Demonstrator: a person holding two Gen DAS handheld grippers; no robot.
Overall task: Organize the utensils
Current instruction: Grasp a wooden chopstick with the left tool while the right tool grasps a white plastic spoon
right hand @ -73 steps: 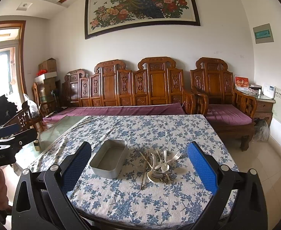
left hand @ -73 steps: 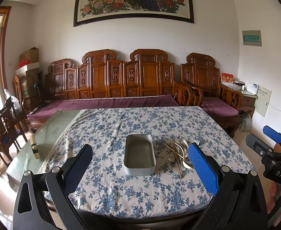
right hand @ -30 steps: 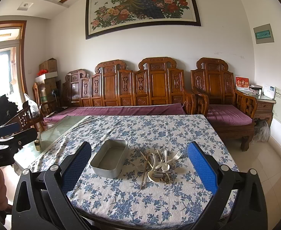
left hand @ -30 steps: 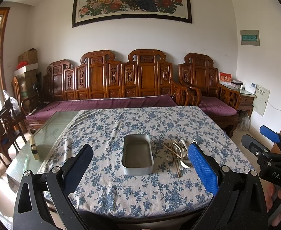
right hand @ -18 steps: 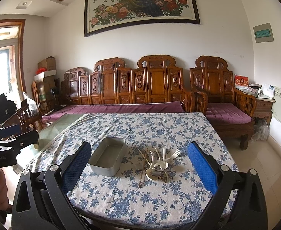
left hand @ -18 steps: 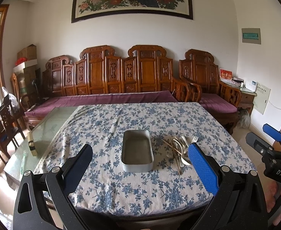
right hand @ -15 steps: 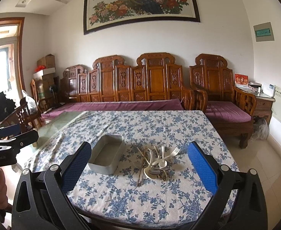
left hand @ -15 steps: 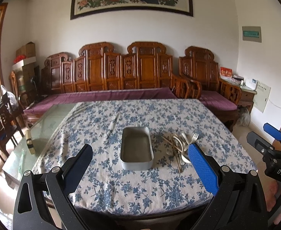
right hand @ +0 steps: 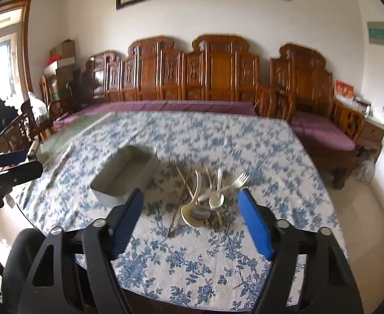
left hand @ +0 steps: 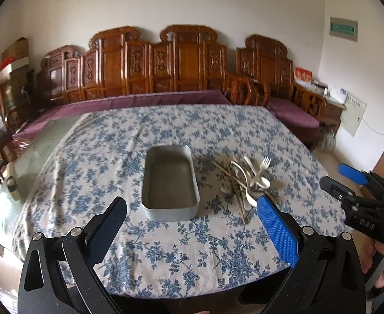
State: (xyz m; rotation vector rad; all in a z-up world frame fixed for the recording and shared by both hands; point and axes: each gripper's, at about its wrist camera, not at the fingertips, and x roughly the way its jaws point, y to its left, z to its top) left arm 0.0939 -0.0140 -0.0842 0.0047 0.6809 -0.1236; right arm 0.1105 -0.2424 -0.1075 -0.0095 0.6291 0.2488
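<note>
Nearest the lens, the right claw (right hand: 189,217) is now sitting lower and closer to the bench (right hand: 192,274) than a moment ago, its view blurring with the movement, and its black and blue fingers are framing the heap of cutlery. Both fingers are standing wide apart with nothing between them. That is reading as the opening approach for a first pick, so the sorting itself is not yet begun.

The left claw (left hand: 192,222) is also tilting down toward the bench compared with half a second back, gaping fully and carrying nothing, and it is pointing at the near end of the grey rectangular metal tin (left hand: 169,180).

Further out, on the blue-flowered white cloth, the jumbled pile of pale utensils (right hand: 205,196) is lying just to the right of the tin, close but apparently not touching it. In it a cream plastic fork (right hand: 228,183) is crossing a cream spoon (right hand: 217,191), a larger cream ladle-like spoon (right hand: 192,206) is lying bowl toward the camera, and thin wooden chopsticks (right hand: 184,183) are slanting underneath. The tin is showing bare inside.

Beyond the bench, a carved wooden sofa with purple cushions (left hand: 181,62) is lining the wall.
</note>
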